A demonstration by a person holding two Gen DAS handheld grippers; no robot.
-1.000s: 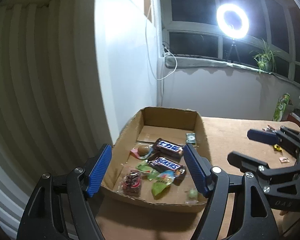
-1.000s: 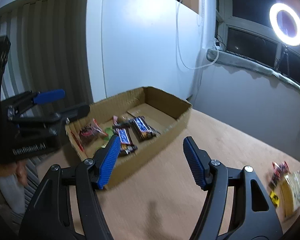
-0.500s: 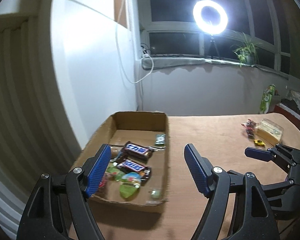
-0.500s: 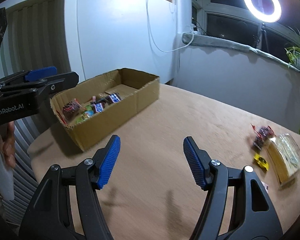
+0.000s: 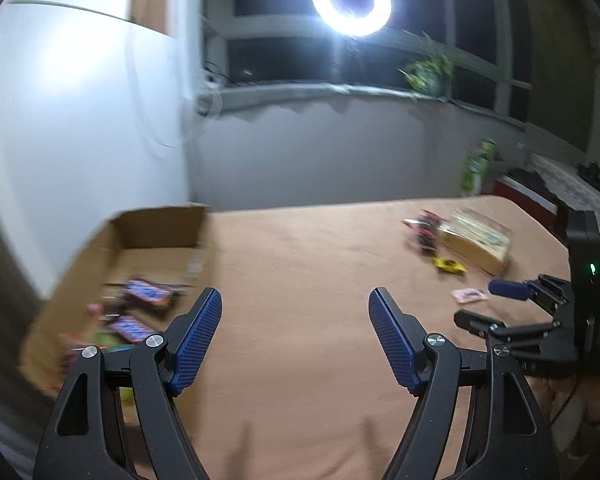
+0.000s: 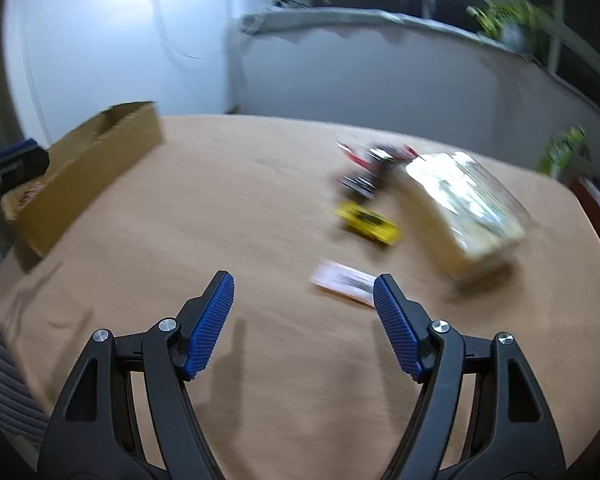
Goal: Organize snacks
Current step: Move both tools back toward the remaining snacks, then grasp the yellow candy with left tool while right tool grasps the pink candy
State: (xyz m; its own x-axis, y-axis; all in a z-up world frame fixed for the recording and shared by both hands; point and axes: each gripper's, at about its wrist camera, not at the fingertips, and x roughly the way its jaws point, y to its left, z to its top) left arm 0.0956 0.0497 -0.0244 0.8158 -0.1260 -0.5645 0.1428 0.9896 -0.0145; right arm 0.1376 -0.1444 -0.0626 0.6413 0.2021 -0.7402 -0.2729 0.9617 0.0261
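Observation:
A cardboard box [image 5: 156, 228] at the table's left holds several snacks, among them chocolate bars [image 5: 148, 292]; it also shows in the right wrist view [image 6: 100, 160]. Loose snacks lie on the right: a yellow packet [image 6: 366, 224], a red and dark packet [image 6: 374, 164], a white and pink packet [image 6: 344, 282] and a large clear-wrapped pack [image 6: 464, 196]. My left gripper [image 5: 295, 340] is open and empty above the table. My right gripper [image 6: 303, 324] is open and empty, just short of the white packet; it also shows in the left wrist view [image 5: 488, 300].
The table [image 5: 300, 264] has a tan cloth and a rounded edge. A ring light [image 5: 351, 0] and a potted plant [image 5: 428, 72] stand at the window behind. A green bag [image 5: 476, 166] is at the far right. White wall panels are on the left.
Both grippers have swung right, away from the box toward the loose snacks. The right gripper is now much closer to the packets. Both stay open and empty.

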